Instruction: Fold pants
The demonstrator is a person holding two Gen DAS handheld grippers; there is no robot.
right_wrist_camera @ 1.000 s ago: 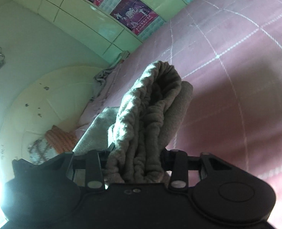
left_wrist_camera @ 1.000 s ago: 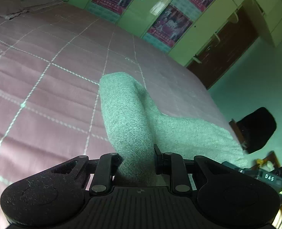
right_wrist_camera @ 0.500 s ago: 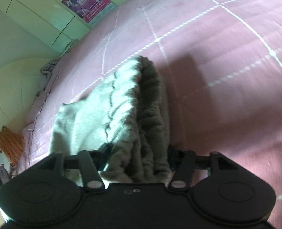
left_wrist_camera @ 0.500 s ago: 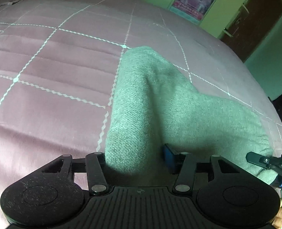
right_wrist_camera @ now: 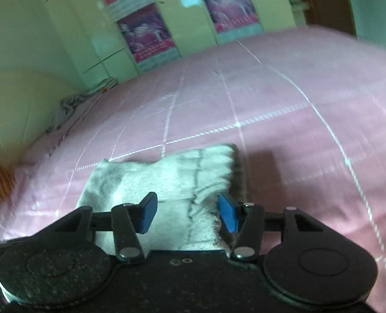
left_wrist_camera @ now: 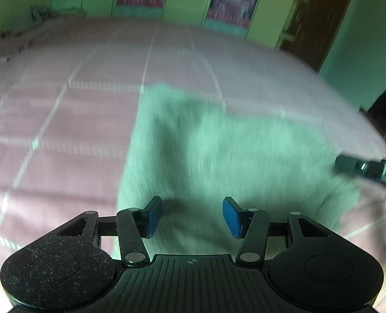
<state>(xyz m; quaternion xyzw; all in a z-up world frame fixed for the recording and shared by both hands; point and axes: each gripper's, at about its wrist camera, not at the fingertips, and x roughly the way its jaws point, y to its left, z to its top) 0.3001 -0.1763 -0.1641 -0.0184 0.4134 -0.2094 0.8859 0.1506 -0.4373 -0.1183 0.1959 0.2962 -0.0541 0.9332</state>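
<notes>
Folded grey pants (left_wrist_camera: 219,156) released on bed (left_wrist_camera: 62,130); left tool (left_wrist_camera: 193,217) open, right tool (right_wrist_camera: 185,212) narrowing, gripping nothing. Withdraw straight back, avoiding snagged cloth.

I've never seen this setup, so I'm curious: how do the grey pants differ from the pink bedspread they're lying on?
The pants are plain grey and fuzzy; the bedspread is pink, crossed by white grid lines. The pants cover only a small patch near the camera, while the bedspread stretches across the whole bed. The pants lie folded into a thick bundle; the bedspread is spread out flat. Both are soft cloth.
</notes>
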